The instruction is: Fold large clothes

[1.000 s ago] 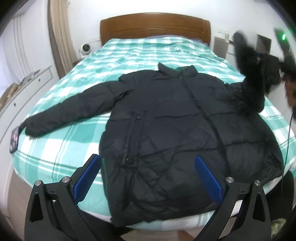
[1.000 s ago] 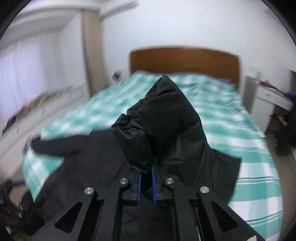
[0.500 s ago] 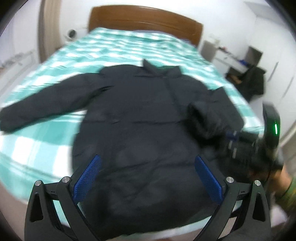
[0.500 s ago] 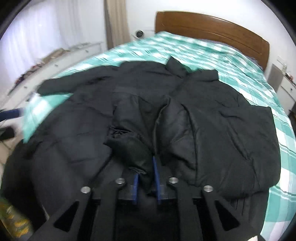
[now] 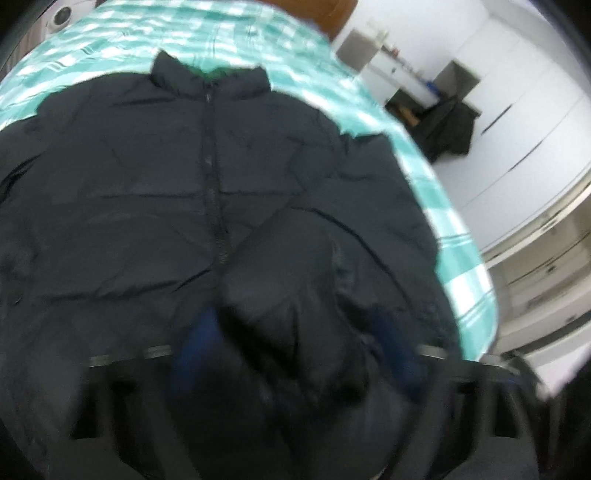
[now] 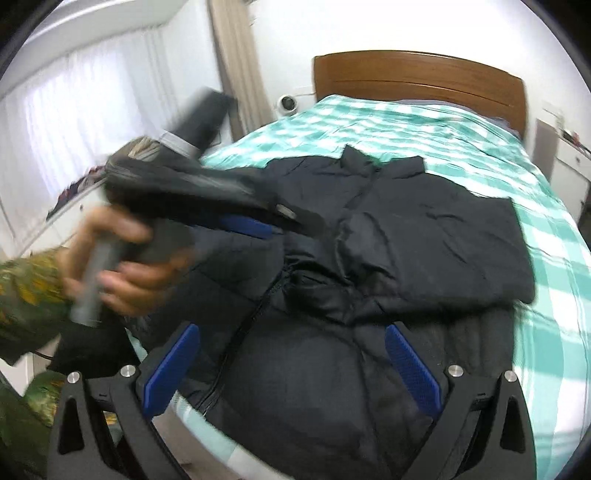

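Bed w/ teal-white checked cover, wooden headboard agst white wall. Beige curtain + sheer white curtains, daylit. White cabinets, dark garment on chair.

Black jacket, teal-and-white checked bedspread, blue-padded right gripper.

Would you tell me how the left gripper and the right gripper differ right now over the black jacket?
The right gripper stands wide, its jaws having just opened, nothing between them; the left gripper is narrower, its jaws having just been closing around the folded sleeve, though blur hides any contact. The right gripper looks sharp, the left gripper smeared. Both have blue pads and hang over the jacket.
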### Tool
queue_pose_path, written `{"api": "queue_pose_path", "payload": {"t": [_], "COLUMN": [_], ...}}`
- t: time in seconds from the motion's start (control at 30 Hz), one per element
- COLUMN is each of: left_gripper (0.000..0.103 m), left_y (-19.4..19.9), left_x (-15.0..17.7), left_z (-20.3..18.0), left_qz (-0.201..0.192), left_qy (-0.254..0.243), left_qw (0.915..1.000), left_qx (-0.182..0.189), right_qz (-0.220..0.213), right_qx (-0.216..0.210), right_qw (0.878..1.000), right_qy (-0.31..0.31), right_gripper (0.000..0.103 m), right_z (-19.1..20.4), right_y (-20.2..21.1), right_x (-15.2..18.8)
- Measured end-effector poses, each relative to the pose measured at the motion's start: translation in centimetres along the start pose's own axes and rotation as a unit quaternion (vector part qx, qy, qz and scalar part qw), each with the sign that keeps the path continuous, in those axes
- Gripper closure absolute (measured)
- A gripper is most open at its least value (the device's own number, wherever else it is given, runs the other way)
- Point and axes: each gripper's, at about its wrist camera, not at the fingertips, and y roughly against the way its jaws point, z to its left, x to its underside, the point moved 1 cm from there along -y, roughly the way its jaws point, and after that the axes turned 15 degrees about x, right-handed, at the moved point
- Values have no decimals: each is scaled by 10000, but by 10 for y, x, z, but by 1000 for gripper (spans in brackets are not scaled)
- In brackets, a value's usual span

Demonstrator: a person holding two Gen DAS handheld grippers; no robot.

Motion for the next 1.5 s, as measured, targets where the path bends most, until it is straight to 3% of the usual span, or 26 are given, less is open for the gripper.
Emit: {"api": "queue_pose_path", "payload": {"t": [0.03,0.1,0.33,0.43,0.57,0.7,0.87,1.03,1.17,1.3,1.5], "left_gripper": [85,92,94,94,94,94,94,93,91,86,82], "left_y": [-10,-11,49,68,74,74,74,60,49,36,24], "left_x": [-2,-10,-85,-121,-155,-165,-156,-155,-154,-144,-139], "left_z": [1,1,-5,20,65,103,144,159,176,199,196], "left_qz": [129,113,-482,-661,-697,-679,-677,-594,-525,-363,-249], "left_qy": [83,230,-427,-490,-321,-132,260,254,303,456,168], "left_qw": [9999,9996,9971,9927,9858,9788,9767,9776,9786,9816,9767], "left_qx": [-35,91,-410,-883,-1495,-1928,-2019,-2006,-1965,-1819,-2126], "right_qz": [-26,-64,-174,-322,-386,-420,-74,346,566,1582,1671], "right_qx": [28,-13,119,419,859,1011,1194,1014,1000,953,990], "right_qw": [9999,9991,9852,9846,9882,9909,9918,9940,9931,9826,9807], "right_qy": [-106,-430,-1702,-1666,-1210,-786,-455,-237,-243,-216,-229], "right_gripper": [1,1,1,1,1,1,1,7,10,10,9], "right_z": [-7,-26,-141,-172,-178,-167,-156,-143,-135,-135,-132], "right_y": [9,25,89,100,85,33,-67,-171,-238,-311,-318], "right_x": [1,2,-16,-41,-84,-132,-167,-187,-181,-145,-138]}}
